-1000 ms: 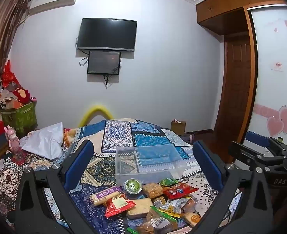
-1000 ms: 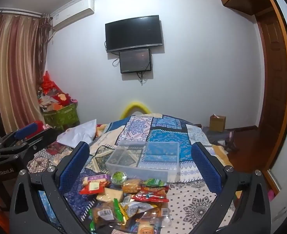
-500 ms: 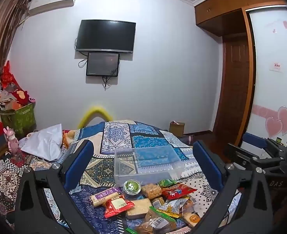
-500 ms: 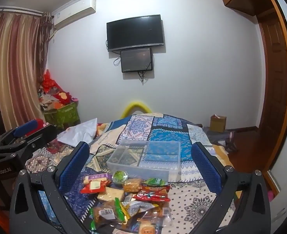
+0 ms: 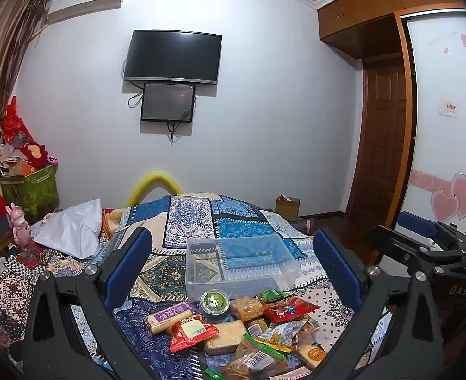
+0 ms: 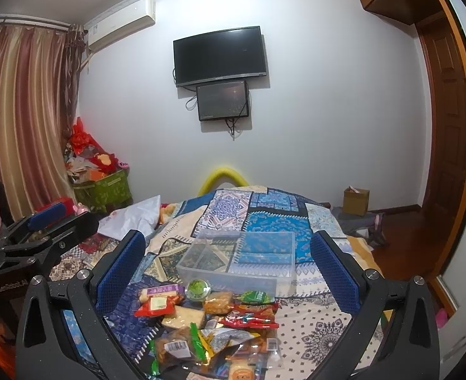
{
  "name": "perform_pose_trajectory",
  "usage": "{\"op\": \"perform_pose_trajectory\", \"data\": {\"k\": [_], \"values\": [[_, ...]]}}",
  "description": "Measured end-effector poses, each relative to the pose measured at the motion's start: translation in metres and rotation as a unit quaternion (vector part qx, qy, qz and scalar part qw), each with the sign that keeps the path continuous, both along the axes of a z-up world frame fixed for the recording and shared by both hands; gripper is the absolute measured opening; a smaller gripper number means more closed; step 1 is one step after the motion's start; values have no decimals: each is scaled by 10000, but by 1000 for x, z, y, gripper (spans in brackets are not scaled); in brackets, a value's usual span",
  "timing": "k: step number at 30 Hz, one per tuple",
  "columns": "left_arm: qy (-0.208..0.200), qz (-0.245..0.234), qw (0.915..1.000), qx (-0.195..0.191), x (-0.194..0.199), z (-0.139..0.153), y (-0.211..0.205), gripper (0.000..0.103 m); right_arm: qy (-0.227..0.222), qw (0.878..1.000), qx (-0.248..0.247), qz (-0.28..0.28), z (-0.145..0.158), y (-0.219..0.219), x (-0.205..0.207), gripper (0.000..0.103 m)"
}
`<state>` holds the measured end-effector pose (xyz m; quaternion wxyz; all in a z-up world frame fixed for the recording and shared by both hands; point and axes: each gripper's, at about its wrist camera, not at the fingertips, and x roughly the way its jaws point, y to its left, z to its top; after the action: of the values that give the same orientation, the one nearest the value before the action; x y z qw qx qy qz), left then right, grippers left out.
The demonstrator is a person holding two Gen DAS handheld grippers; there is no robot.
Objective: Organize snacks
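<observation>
Both wide open, empty: left gripper [image 5: 233, 272] and right gripper [image 6: 228, 269] hover above the bedspread [image 5: 188, 218]; heaped snacks [image 5: 242, 326] just below and between the fingers; clear bin [image 5: 239, 262], seemingly empty, directly beyond the pile, long axis crosswise; neither gripper clearly nearer.

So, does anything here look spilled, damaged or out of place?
Nothing damaged. The snacks lie in a loose heap on the bedspread beside the clear bin, which looks empty. Both tools are open, holding nothing.
</observation>
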<state>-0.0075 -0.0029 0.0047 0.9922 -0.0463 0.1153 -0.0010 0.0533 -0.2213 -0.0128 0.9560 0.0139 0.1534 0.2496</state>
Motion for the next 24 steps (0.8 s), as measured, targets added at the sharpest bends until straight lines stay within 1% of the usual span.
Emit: {"op": "perform_pose_trajectory", "data": {"k": [24], "values": [[-89, -12, 10000, 0, -3, 0, -2, 103, -90, 9999, 63, 72, 1, 2, -3, 103]]}}
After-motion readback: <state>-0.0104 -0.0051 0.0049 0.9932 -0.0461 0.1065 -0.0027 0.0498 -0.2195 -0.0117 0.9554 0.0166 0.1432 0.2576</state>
